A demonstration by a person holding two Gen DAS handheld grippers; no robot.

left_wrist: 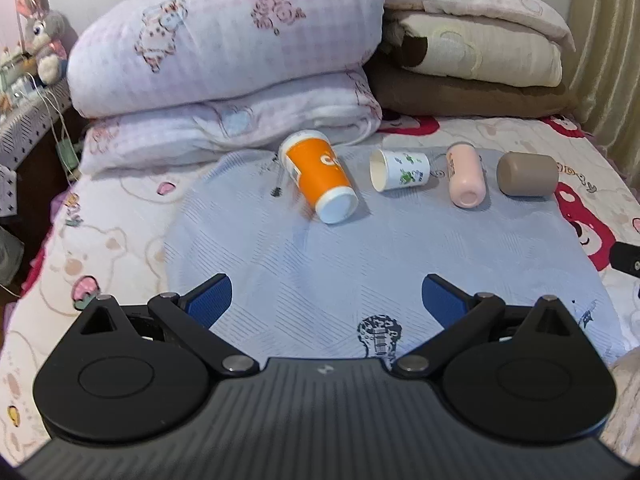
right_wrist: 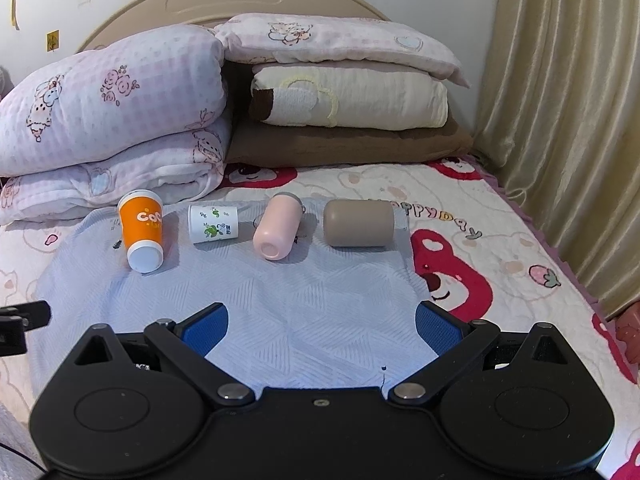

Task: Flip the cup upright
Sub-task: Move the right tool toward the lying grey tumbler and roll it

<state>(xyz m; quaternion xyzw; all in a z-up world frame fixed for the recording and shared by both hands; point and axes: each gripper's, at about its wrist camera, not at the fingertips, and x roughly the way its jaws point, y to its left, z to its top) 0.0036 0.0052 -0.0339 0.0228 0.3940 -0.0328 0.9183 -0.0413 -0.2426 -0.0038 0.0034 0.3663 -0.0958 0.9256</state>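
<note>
Orange cup (left_wrist: pixel 318 176) on side, well ahead of left gripper (left_wrist: pixel 326 300), untouched.

the orange cup's (right_wrist: pixel 142 230) printed lettering runs round its side and out of sight in the right wrist view. the plush rabbit (left_wrist: pixel 42 36) and cluttered shelf (left_wrist: pixel 24 120) sit at the left edge of the left wrist view, blurred. the brown cup's (left_wrist: pixel 527 175) mouth faces away, hidden. the other tool (right_wrist: pixel 22 320) shows only as a cropped black part at the frame edge.
</note>
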